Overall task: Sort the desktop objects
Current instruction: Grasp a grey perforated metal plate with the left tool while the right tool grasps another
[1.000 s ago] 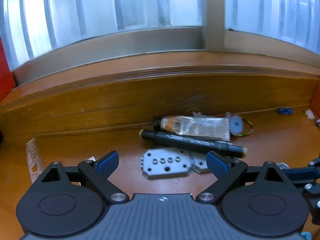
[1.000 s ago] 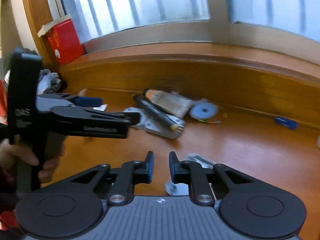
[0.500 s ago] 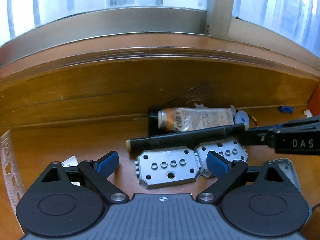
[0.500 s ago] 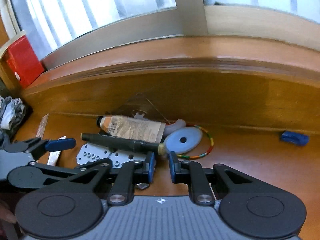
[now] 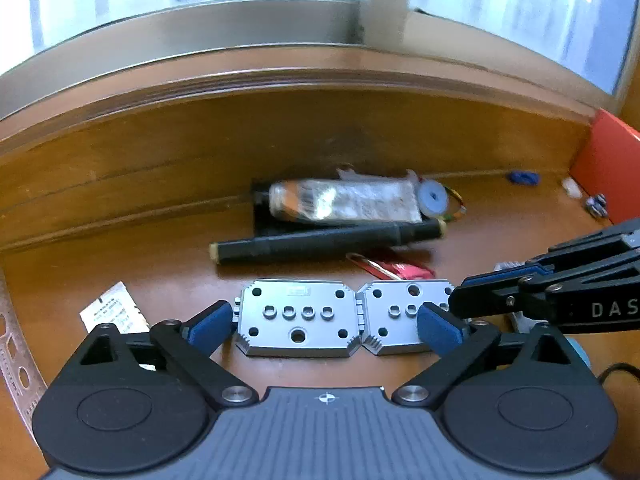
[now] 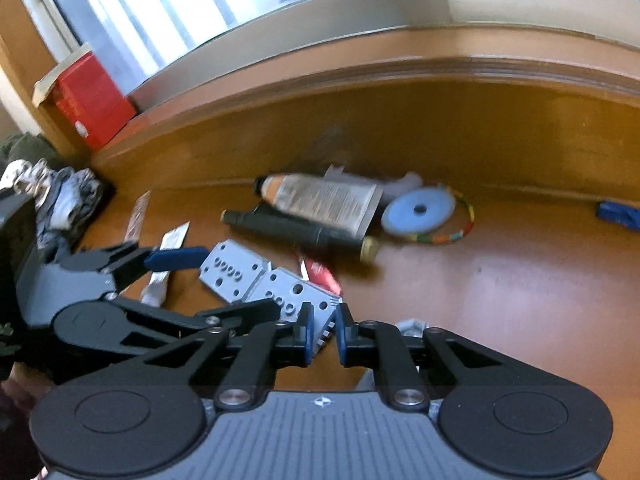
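Observation:
Two grey metal plates lie side by side on the wooden desk. My left gripper (image 5: 325, 326) is wide and still opening, straddling the left plate (image 5: 296, 320) without touching it. The right plate (image 5: 394, 320) lies under its right finger. My right gripper (image 6: 324, 336) reaches in from the right, its jaws narrow and closing. A corner of the right plate (image 6: 296, 292) shows in the gap, and the pads do not press on it. Behind the plates lie a black marker (image 5: 328, 242) and a tube (image 5: 344, 202).
A red packet (image 5: 400, 270) lies between the marker and the plates. A blue disc (image 6: 418, 212) and a beaded ring (image 6: 460, 228) sit near the back wall. At the left are a paper sachet (image 5: 110, 314), a perforated metal strip (image 5: 16, 360) and a crumpled cloth (image 6: 60, 200).
My left gripper tipped down and closed in until it straddled the left plate. The right gripper swung in to the right plate. The marker now lies behind the plates, and the red packet shows.

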{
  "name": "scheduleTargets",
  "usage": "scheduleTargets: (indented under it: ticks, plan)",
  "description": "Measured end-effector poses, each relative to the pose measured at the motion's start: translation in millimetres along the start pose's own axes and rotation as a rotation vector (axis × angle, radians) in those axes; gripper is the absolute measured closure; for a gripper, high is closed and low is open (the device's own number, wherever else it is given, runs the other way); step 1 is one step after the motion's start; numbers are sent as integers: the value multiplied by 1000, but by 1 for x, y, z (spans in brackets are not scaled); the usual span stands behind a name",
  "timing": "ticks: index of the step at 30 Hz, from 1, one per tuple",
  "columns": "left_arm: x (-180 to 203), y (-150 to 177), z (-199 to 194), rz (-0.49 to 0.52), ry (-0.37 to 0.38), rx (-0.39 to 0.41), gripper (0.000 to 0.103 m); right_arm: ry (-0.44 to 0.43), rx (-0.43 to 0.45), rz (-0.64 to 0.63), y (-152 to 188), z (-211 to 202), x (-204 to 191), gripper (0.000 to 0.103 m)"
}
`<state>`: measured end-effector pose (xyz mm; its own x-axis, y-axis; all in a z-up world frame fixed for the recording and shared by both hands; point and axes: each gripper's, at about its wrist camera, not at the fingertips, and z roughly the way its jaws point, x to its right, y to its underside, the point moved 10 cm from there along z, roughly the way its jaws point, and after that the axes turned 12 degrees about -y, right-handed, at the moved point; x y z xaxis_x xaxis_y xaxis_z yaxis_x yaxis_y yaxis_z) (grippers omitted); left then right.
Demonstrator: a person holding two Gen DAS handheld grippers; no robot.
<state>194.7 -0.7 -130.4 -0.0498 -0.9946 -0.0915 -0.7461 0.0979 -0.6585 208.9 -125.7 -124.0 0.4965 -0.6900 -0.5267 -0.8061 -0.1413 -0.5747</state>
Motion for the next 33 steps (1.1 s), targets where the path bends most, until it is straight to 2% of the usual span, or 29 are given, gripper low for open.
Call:
scheduleTargets:
  ticks: [3, 6, 10, 14, 19, 26, 28, 33]
  plan:
    - [7, 3, -5, 40, 19, -11, 0, -12, 9, 19, 5, -8, -3, 87]
    - [15, 6, -8, 76, 35, -14, 0, -6, 34, 34, 7, -17, -4, 75]
    - [20, 5, -9, 85, 38, -20, 0, 20, 67, 42, 7, -30, 1, 71]
    - [22, 2, -7, 94, 32, -4, 0, 23, 65, 36, 12, -34, 1, 71]
    - [10, -4, -10, 120, -52, 24, 0, 16, 51, 14, 15, -30, -3, 71]
    - [-1, 4, -29, 69, -8, -9, 1, 9, 19, -96, -5, -5, -7, 71]
    - [-6, 6, -23, 71, -61, -21, 4, 16, -2, -102, -4, 5, -5, 71]
    - [-24, 4, -12, 21, -124, -37, 6, -19, -42, -138, 11, 4, -21, 70]
